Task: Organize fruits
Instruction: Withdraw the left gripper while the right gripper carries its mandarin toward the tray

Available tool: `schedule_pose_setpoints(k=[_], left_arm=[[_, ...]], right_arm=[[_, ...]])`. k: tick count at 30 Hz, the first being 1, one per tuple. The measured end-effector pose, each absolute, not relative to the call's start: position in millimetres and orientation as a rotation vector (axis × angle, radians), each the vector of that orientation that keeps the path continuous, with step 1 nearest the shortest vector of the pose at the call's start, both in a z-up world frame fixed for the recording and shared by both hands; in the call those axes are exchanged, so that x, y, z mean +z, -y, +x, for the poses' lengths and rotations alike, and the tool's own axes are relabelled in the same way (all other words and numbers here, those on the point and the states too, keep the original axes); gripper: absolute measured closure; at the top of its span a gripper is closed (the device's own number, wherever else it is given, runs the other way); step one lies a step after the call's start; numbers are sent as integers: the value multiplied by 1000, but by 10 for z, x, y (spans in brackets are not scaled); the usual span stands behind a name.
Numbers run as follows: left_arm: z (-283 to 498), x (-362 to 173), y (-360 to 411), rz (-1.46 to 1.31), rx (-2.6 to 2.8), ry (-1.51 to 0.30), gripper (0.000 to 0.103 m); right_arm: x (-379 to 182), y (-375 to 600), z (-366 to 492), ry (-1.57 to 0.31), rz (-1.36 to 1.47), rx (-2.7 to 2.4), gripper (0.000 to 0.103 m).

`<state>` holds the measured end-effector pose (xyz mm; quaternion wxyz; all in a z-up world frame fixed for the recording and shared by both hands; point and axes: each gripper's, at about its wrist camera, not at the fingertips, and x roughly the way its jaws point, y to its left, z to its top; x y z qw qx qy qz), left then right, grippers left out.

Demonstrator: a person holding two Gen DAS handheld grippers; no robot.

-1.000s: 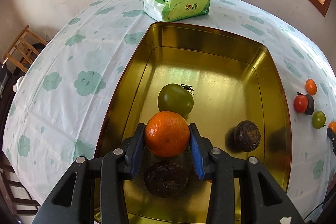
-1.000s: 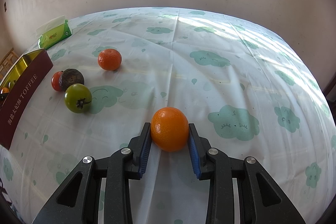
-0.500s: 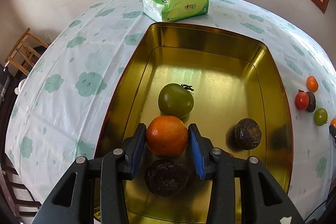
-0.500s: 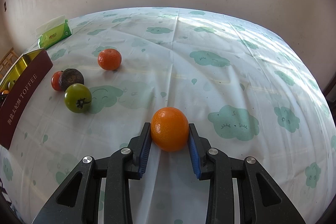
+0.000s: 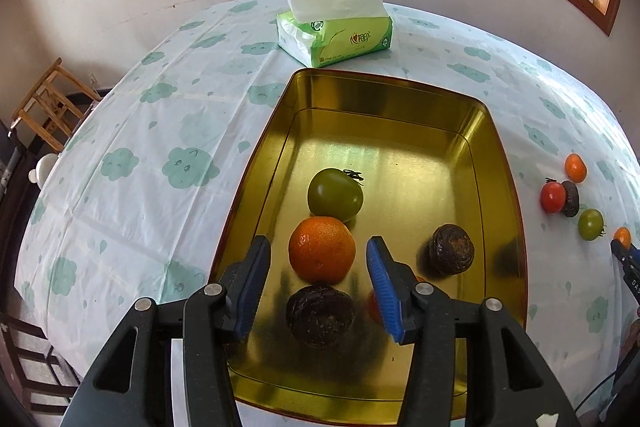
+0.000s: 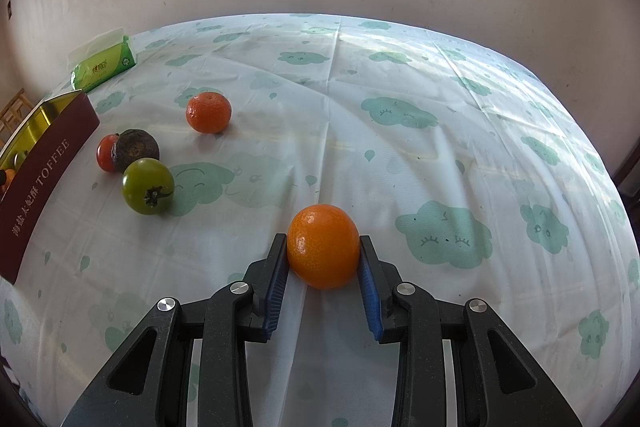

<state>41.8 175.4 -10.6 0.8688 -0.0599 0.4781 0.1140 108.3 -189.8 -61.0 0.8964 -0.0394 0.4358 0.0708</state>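
Note:
In the left wrist view a gold tin [image 5: 500, 163] holds a green tomato [image 5: 335, 194], a tangerine [image 5: 322, 249], two dark brown fruits [image 5: 451, 249] [image 5: 320, 315] and a partly hidden red one. My left gripper [image 5: 320, 263] is open above the tin, its pads apart from the tangerine lying between them. In the right wrist view my right gripper [image 6: 324, 257] is shut on an orange [image 6: 323, 245] on the tablecloth. A tangerine [image 6: 208, 111], a dark fruit [image 6: 136, 149], a red tomato [image 6: 105, 153] and a green tomato [image 6: 148, 185] lie loose to its left.
A green tissue pack [image 5: 336, 31] stands just behind the tin. The tin's maroon side [image 6: 44, 179] shows at the left of the right wrist view. A wooden chair [image 5: 48, 103] stands off the table's left edge. The wall runs close behind the table.
My left gripper lowered the tangerine into the tin, opened and let it go beside the green tomato. My right gripper stayed still, shut on the orange.

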Motion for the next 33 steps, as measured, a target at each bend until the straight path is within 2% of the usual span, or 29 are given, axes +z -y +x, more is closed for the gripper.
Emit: schedule_pose_setpoints(k=[4, 13, 22, 33], left_arm=[[329, -57, -1749, -134, 242, -985, 45], [162, 0, -1761, -135, 251, -956, 32], [64, 14, -1782, -155, 263, -937, 30], [-45, 47, -1903, -202, 311, -929, 28]], right_arm=[[-608, 1905, 1093, -908, -83, 139, 69], [-548, 1873, 1064, -906, -98, 136, 69], [-324, 1737, 994, -867, -99, 191, 69], [-30, 972, 818, -812, -134, 377, 69]])
